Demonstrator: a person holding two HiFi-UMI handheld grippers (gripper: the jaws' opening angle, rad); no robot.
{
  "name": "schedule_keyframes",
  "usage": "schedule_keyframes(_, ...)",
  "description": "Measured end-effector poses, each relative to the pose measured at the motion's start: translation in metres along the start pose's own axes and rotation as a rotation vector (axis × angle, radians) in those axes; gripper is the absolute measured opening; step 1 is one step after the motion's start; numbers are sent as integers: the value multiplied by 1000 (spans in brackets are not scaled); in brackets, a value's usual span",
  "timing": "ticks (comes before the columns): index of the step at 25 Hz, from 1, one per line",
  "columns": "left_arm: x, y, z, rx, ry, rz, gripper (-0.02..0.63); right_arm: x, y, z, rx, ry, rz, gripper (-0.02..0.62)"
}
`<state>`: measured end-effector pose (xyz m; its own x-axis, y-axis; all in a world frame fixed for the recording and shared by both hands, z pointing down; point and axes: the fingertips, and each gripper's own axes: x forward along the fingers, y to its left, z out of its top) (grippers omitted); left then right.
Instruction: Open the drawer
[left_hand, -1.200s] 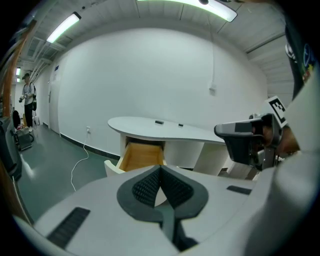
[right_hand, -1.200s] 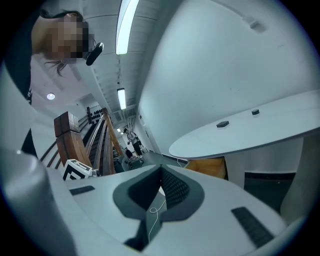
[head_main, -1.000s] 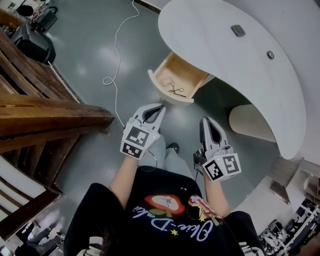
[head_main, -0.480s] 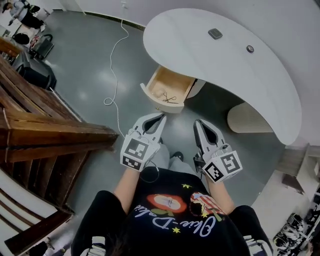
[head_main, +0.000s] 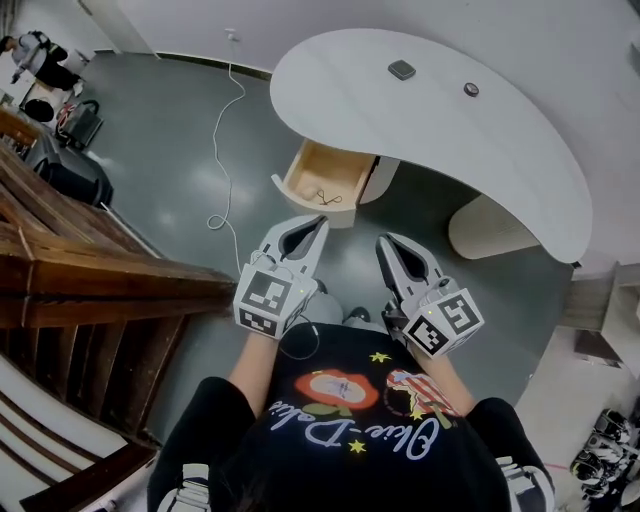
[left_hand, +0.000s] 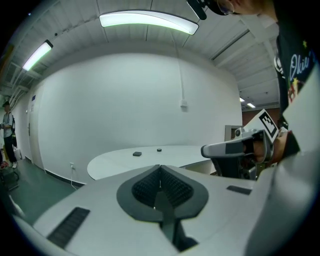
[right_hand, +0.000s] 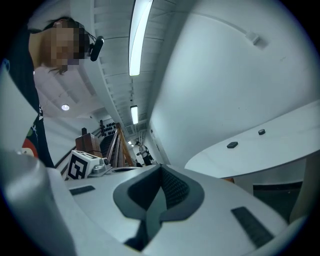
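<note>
Drawer (head_main: 303, 168) open, sm. item (head_main: 327, 197) inside

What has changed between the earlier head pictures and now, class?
The left tool and right tool lifted away from the drawer, which now looks smaller and farther. Nothing was gripped or released. Unchanged: drawer pulled open under the desk, both tools shut and empty.

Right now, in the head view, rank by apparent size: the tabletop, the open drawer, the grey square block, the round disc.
Largest first:
tabletop, by far
open drawer
grey square block
round disc, only a little smaller than the block
</note>
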<state>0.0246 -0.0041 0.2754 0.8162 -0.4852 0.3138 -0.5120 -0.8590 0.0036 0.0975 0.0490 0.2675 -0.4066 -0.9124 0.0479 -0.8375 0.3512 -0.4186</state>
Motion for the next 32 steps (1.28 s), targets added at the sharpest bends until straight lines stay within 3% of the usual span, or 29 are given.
schedule_keyframes(14, -21, -15, 19, 44, -62, -23, 5, -25, 6, 44, -77, -99, -15, -2)
schedule_keyframes(32, -28, -22, 22, 48, -64, -22, 5, -22, 6, 29, -82, -62, 2, -2)
